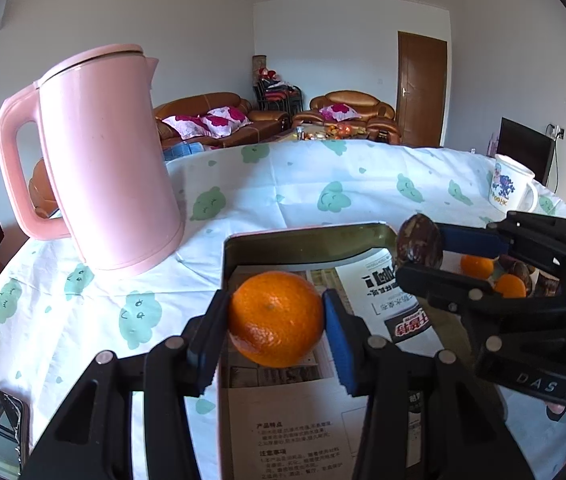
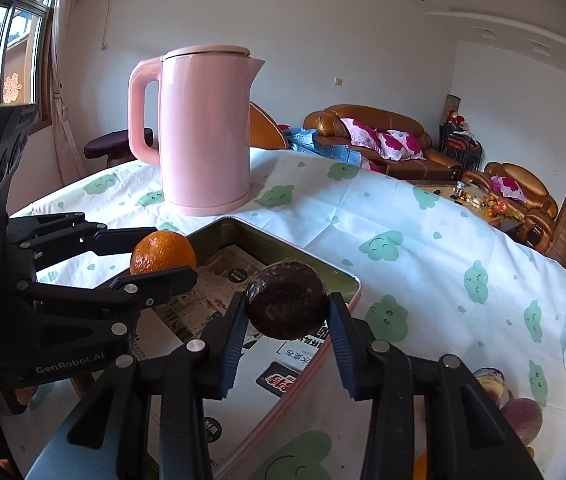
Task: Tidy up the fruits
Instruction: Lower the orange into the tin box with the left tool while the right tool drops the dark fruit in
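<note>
While both grippers hang over the tray [image 1: 307,240], each one has a fruit pinched between its two fingers. The left gripper [image 1: 277,318] squeezes an orange [image 1: 277,316] from both sides, with its pads pressed on the skin, so the fruit cannot roll away. The right gripper [image 2: 287,316] does the same with a dark brown fruit [image 2: 287,306] — round, and a bit shiny. Neither fruit touches the tray yet, as far as I can tell; both sit up high between the fingertips, above the printed paper [image 2: 203,300] that lines the bottom. I think they are held there so they can be set down inside, side by side.

Past the fingers of both grippers stands a big pink kettle [image 2: 205,132], just beyond the far edge of the tray. It is close, but it does not block the way down. More fruit [image 1: 495,276] lies behind the right gripper's fingers, and a white mug [image 1: 513,188] stands farther off. Beside the left fingers lies a phone [image 1: 7,432] on the cloth — well out of the way. The two grippers are near each other, so they could bump.
</note>
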`<state>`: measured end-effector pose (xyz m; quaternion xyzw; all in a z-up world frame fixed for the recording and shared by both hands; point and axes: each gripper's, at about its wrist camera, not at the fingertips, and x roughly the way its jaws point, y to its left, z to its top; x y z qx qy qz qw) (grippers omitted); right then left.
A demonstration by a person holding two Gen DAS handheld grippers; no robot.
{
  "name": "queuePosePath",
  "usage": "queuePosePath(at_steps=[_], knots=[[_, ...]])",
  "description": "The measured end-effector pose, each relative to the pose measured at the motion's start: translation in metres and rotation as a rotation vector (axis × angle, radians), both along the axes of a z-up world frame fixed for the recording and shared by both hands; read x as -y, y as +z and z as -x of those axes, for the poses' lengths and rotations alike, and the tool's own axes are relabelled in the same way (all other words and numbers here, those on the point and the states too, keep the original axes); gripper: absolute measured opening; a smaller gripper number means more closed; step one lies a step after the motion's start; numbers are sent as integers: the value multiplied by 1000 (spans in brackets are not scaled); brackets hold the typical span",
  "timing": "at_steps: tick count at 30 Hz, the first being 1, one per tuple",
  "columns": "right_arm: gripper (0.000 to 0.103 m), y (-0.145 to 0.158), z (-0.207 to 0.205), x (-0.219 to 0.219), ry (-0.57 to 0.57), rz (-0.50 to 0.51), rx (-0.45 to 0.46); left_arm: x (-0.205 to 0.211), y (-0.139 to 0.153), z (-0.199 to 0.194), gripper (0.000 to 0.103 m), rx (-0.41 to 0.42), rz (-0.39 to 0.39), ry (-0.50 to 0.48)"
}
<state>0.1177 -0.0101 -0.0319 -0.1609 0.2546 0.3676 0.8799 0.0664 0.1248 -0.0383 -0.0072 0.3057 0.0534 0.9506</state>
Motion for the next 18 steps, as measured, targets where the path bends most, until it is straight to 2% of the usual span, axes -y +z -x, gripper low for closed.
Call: queuePosePath(at_steps=[18], knots=[[42,-16,-1,-12,20,38,-28,0,-9,-9,48,-40,-11,0]])
